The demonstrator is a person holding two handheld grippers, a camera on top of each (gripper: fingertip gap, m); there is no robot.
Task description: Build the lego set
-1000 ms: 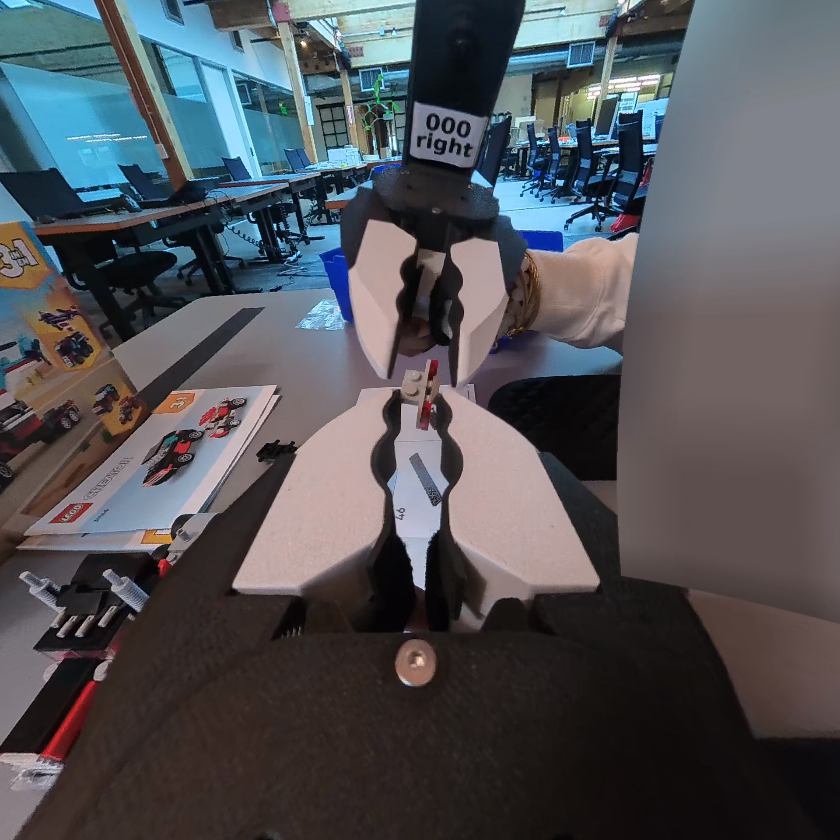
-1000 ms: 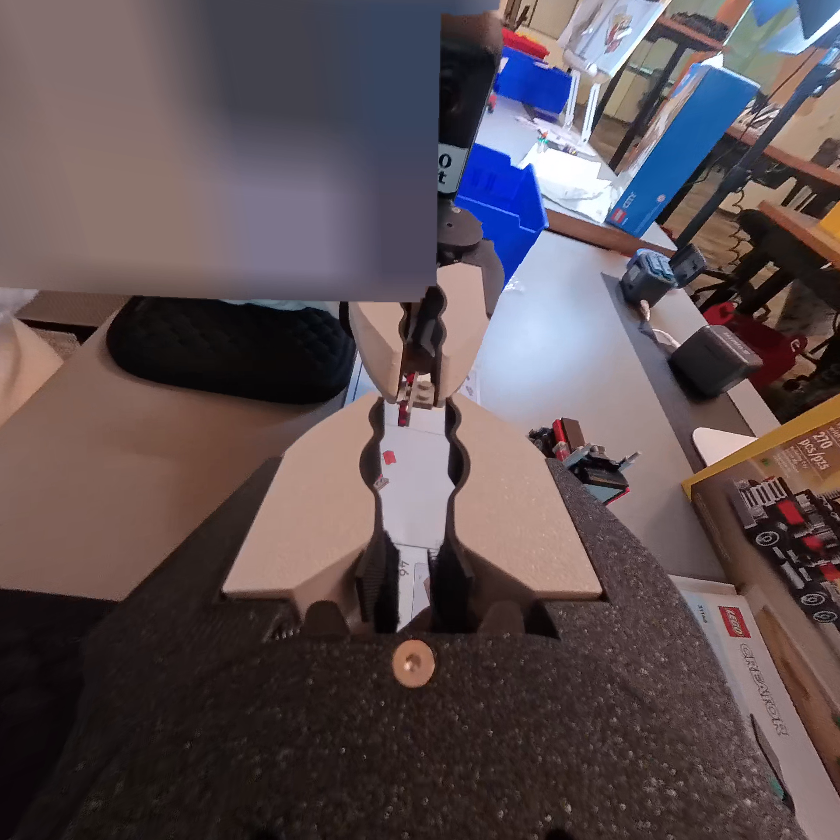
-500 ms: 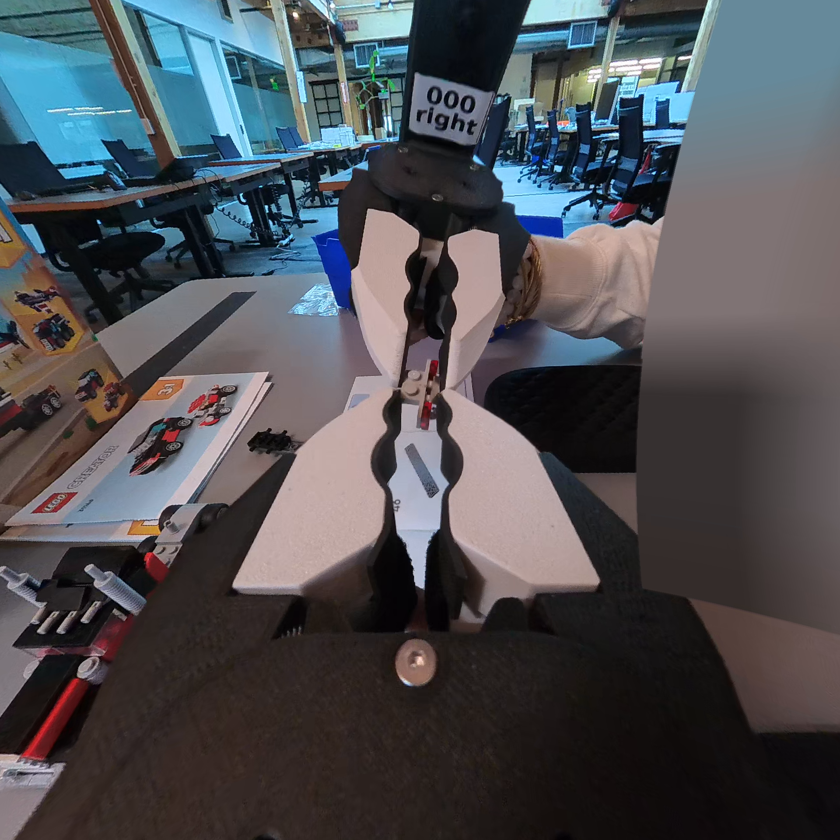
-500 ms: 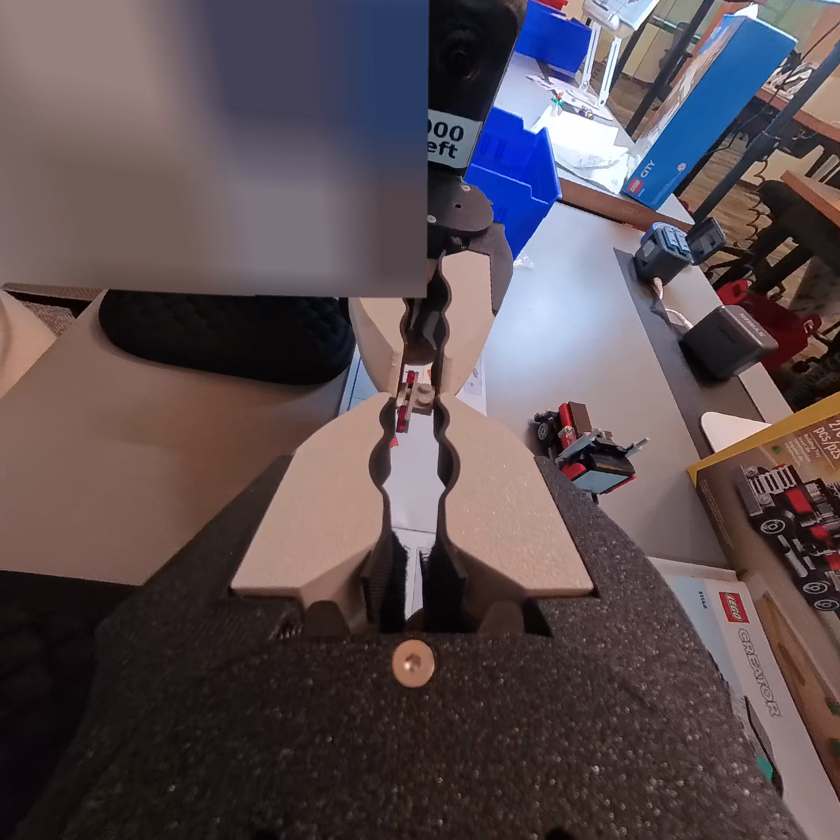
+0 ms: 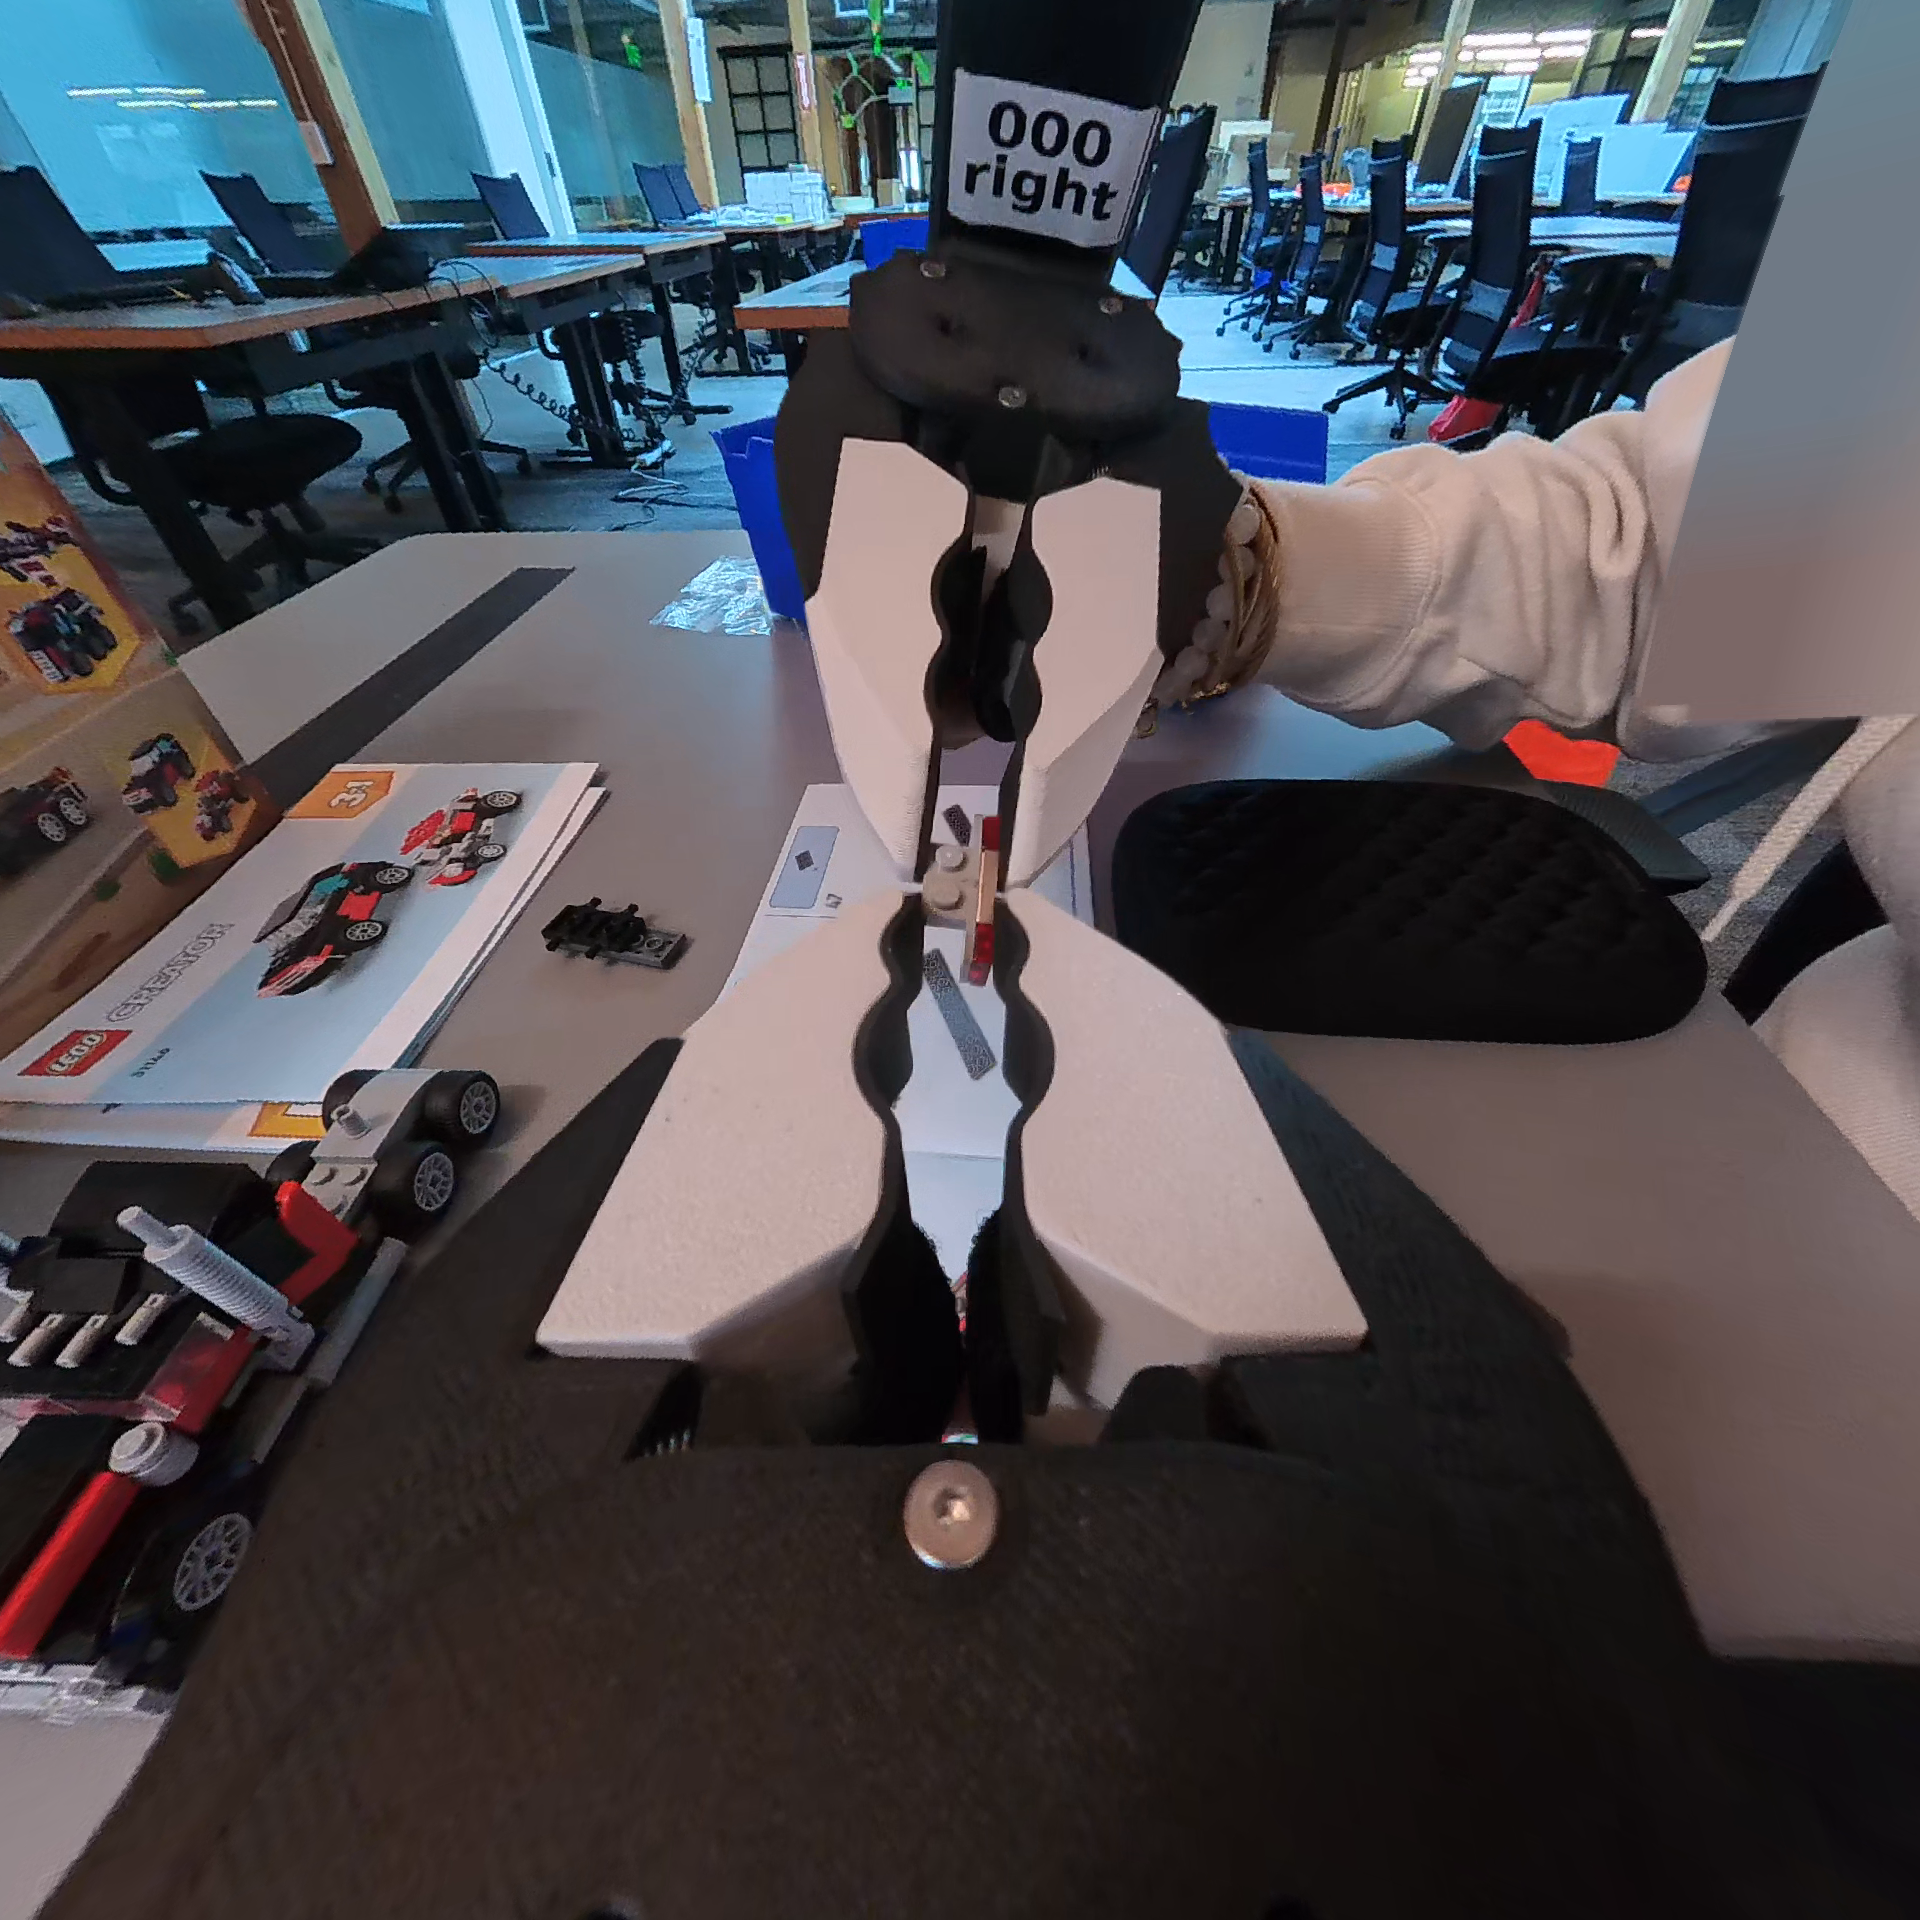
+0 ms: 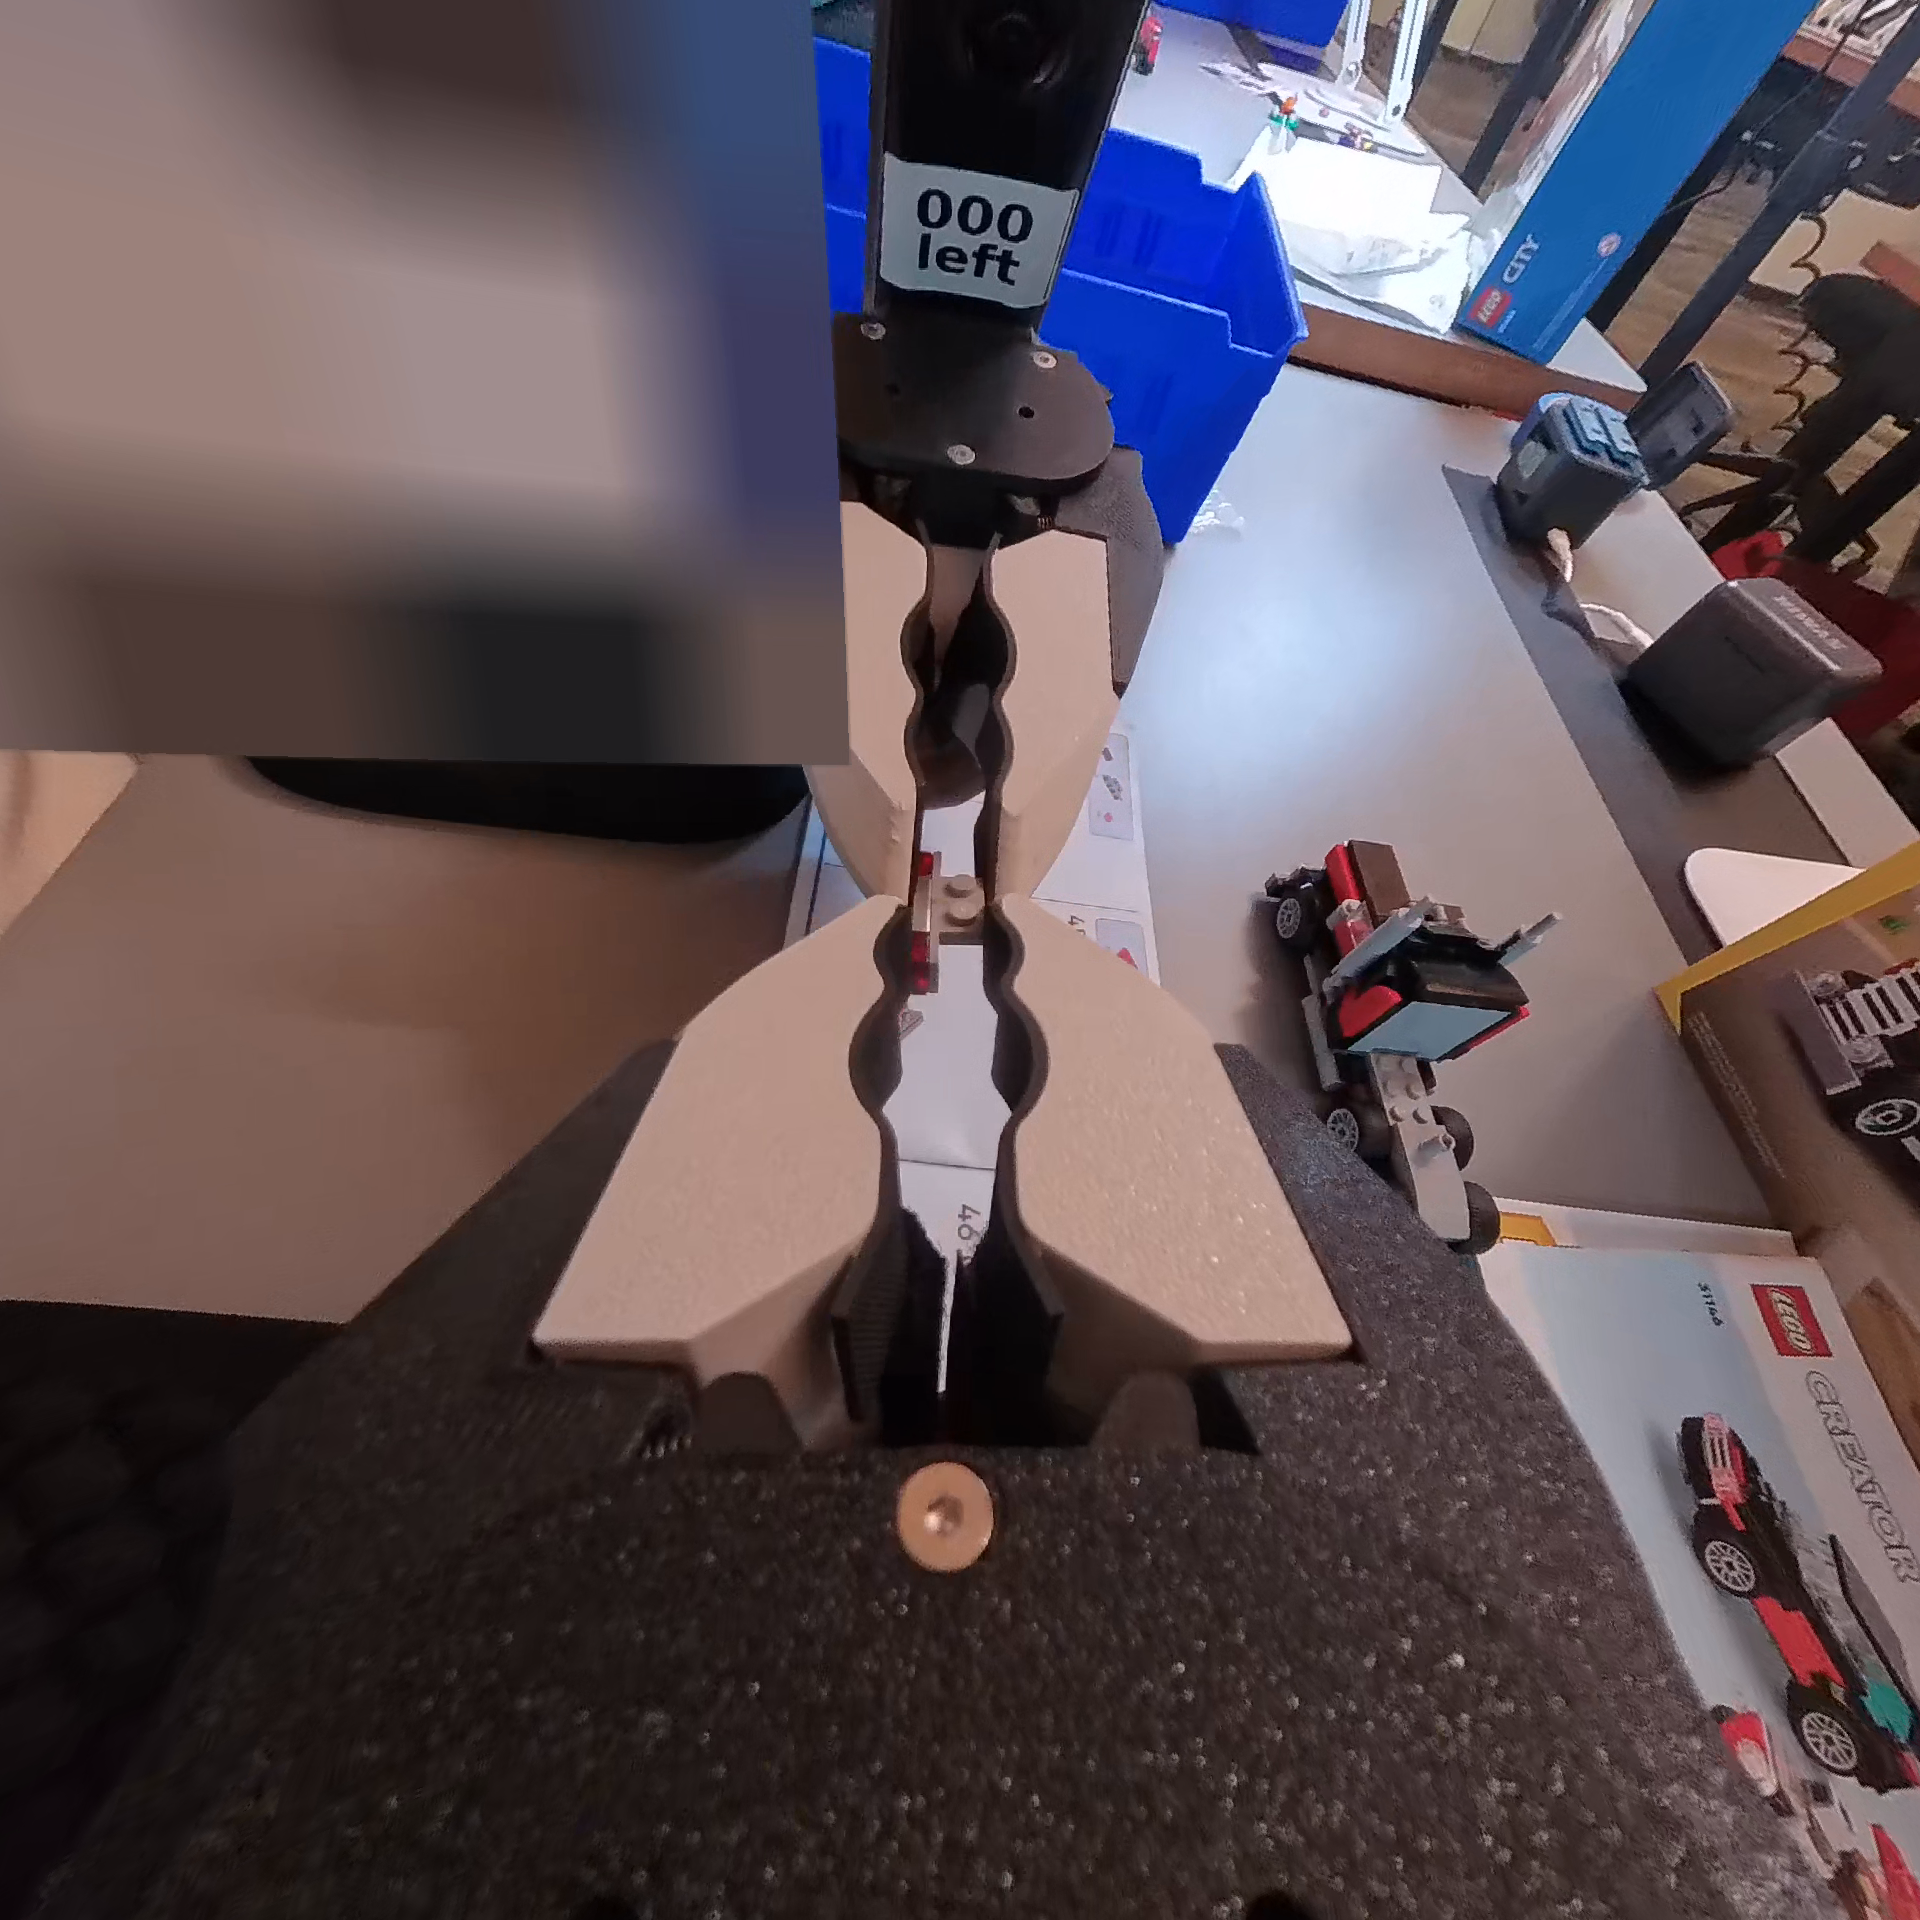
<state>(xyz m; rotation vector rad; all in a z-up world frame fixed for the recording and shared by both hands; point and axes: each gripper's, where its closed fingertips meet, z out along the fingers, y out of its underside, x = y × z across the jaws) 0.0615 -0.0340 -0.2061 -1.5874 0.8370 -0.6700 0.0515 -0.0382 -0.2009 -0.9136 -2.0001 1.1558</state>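
Note:
A small lego assembly, a light grey plate (image 5: pixel 951 885) with a red piece on its side (image 6: pixel 923 940), is held in the air above an open instruction page (image 5: pixel 821 873). My left gripper (image 5: pixel 956 914) is shut on it. My right gripper (image 6: pixel 943 920) meets it tip to tip, with its fingers closed on the same assembly. In the left wrist view the right gripper (image 5: pixel 961 857) comes down from above. In the right wrist view the left gripper (image 6: pixel 951 873) does the same. A partly built red and black truck (image 6: pixel 1392 997) stands on the grey table (image 6: pixel 1351 675).
The truck also shows at the lower left of the left wrist view (image 5: pixel 208 1299), next to an instruction booklet (image 5: pixel 312 925), a small black lego part (image 5: pixel 613 935) and the set's box (image 5: pixel 73 727). A black padded cushion (image 5: pixel 1403 914), a blue bin (image 6: pixel 1164 312) and two dark boxes (image 6: pixel 1745 675) stand around. Only a small space, under 4 cm, lies between the two pairs of fingers.
The right gripper has come down onto the left gripper's tips and narrowed around the assembly. Both grippers now sit closer together, tip to tip.

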